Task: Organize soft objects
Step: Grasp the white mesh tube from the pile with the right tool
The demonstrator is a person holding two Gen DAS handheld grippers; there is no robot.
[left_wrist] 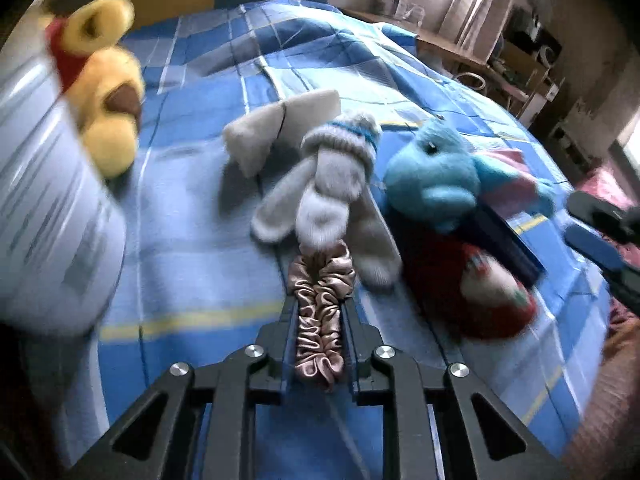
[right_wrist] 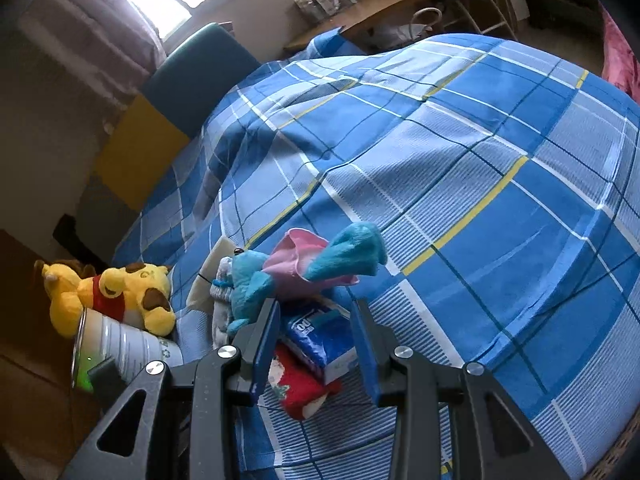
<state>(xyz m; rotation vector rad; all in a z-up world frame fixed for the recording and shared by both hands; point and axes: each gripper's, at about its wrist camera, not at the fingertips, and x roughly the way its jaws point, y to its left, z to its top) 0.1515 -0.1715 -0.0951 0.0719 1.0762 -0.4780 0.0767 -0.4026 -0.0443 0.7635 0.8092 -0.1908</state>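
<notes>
My left gripper (left_wrist: pixel 319 304) is shut on a pink satin scrunchie (left_wrist: pixel 318 320), held just above the blue plaid bed (left_wrist: pixel 192 248). Ahead of it lie a grey plush bunny with a knit hat (left_wrist: pixel 332 192), a blue plush toy (left_wrist: pixel 432 176) and a red fabric item (left_wrist: pixel 472 296). A yellow bear plush (left_wrist: pixel 108 104) lies at the left. My right gripper (right_wrist: pixel 316 308) is open and empty, above a blue tissue pack (right_wrist: pixel 320 336) and the red item (right_wrist: pixel 298 388), just short of the blue plush (right_wrist: pixel 256 276). The yellow bear (right_wrist: pixel 120 292) is at the left.
A white cylindrical can (left_wrist: pixel 44 216) stands at the left by the bear; it also shows in the right wrist view (right_wrist: pixel 124 348). The right gripper's fingers (left_wrist: pixel 600 232) show at the right edge. A wooden desk (right_wrist: pixel 372 12) stands beyond the bed.
</notes>
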